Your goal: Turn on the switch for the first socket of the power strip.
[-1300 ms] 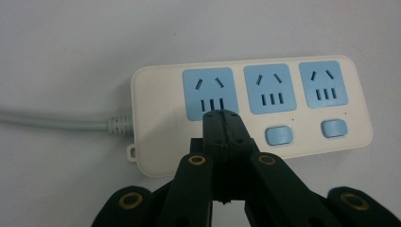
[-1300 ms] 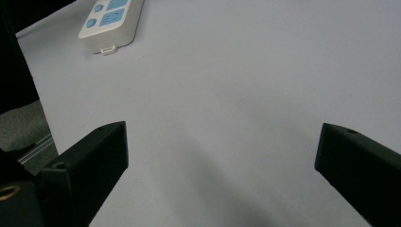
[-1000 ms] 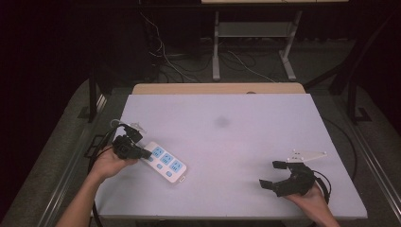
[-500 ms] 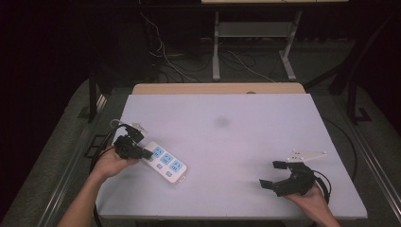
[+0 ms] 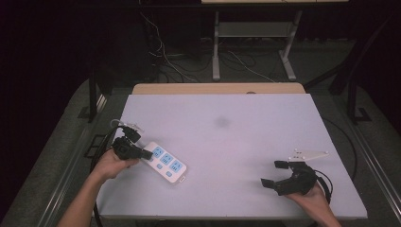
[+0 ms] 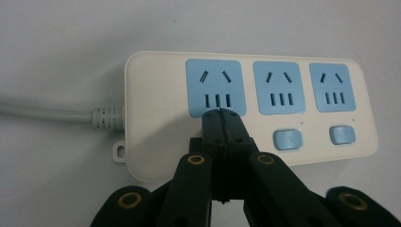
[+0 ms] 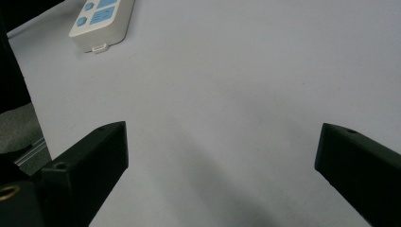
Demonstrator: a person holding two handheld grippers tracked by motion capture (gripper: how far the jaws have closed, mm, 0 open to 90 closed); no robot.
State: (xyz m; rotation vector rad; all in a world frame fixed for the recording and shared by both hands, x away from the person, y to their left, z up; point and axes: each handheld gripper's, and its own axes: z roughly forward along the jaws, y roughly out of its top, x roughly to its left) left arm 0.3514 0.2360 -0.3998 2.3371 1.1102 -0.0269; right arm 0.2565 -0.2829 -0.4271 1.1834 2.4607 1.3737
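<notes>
left gripper, jaws pressed together, seems to be pressing the power strip's switch at 6 o'clock of its first socket; next, lift off, while the right gripper waits wide open and empty.

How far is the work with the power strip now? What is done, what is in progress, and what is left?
Done: the power strip lies flat on the table, nothing plugged in. In progress: the left gripper, jaws shut, sits at its first switch position, beside two visible blue switches. Left: unclear; the right gripper is open and apart.

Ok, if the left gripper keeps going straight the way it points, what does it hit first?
The power strip: the left gripper's shut jaws point at its first blue socket, apparently almost touching, though depth is unclear.
</notes>
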